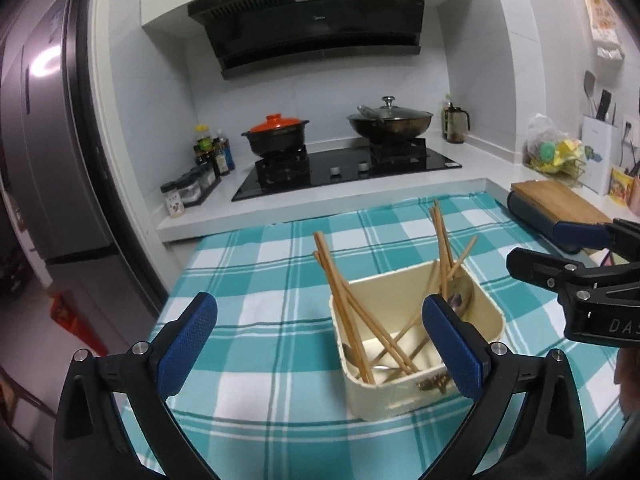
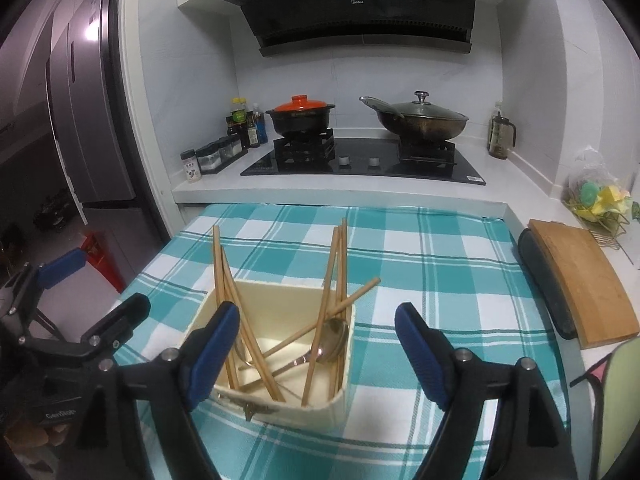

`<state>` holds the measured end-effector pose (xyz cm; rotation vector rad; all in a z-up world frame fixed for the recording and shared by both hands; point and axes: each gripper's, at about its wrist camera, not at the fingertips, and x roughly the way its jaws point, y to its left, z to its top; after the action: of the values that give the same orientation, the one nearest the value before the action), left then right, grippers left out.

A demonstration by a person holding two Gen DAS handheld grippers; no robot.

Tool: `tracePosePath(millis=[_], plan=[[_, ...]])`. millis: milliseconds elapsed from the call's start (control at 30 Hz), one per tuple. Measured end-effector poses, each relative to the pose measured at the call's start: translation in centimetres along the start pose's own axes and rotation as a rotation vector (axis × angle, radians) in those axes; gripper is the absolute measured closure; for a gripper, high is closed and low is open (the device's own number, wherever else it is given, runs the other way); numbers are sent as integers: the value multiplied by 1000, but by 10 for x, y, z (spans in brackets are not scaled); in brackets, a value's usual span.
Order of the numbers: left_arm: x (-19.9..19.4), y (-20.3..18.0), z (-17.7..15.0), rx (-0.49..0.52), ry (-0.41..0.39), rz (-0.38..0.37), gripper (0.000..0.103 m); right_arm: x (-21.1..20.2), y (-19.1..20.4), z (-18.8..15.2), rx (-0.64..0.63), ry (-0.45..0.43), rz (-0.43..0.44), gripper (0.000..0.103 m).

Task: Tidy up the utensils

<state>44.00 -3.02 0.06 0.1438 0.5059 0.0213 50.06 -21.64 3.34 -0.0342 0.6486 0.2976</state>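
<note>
Left gripper [image 1: 320,336]: jaws wide apart, holding nothing; hangs above the checked cloth, its right blue pad in front of the box's near right side.
Right gripper [image 2: 316,352]: jaws wide apart, holding nothing; its left pad overlaps the box's near left corner in its own view.
Box [image 1: 384,392]: cream, open-topped, stands on the cloth in the middle of the bench, between the two grippers.
Chopsticks [image 2: 224,280]: wooden, several, standing tilted in the box; one bunch leans to the left wall, another to the right, some crossing low inside.
Spoon [image 2: 334,338]: metal, lies inside the box, bowl against the right wall; a second spoon shows dimly at the bottom.
Cloth [image 1: 256,264]: teal and white check, covers the bench.
Cutting board [image 2: 580,284]: wooden, right of the cloth, well apart from the box.
Stove [image 2: 360,160]: behind the bench, carrying a pot with an orange lid [image 2: 301,105] and a lidded wok [image 2: 420,120].
</note>
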Motion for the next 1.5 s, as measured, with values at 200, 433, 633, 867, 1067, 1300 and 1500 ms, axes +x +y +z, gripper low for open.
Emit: tracePosePath(millis=[200, 433, 633, 867, 1067, 1300, 1500], plan=[[-51, -5, -12, -6, -25, 33, 1, -55, 1, -17, 11, -33, -55, 18], [-109, -1, -27, -35, -15, -18, 1, -112, 16, -46, 16, -47, -74, 16], [-151, 11, -47, -94, 26, -69, 0, -160, 44, -74, -17, -58, -107, 13], [-185, 22, -64, -138, 58, -58, 0, -194, 71, -99, -21, -49, -126, 13], [-199, 27, -69, -149, 58, -36, 0, -213, 86, -106, -41, -56, -127, 13], [-206, 29, -70, -150, 54, -30, 0, -226, 95, -108, -56, -70, -132, 13], [-206, 29, -70, -150, 61, -20, 0, -232, 95, -109, -56, -71, -140, 13]])
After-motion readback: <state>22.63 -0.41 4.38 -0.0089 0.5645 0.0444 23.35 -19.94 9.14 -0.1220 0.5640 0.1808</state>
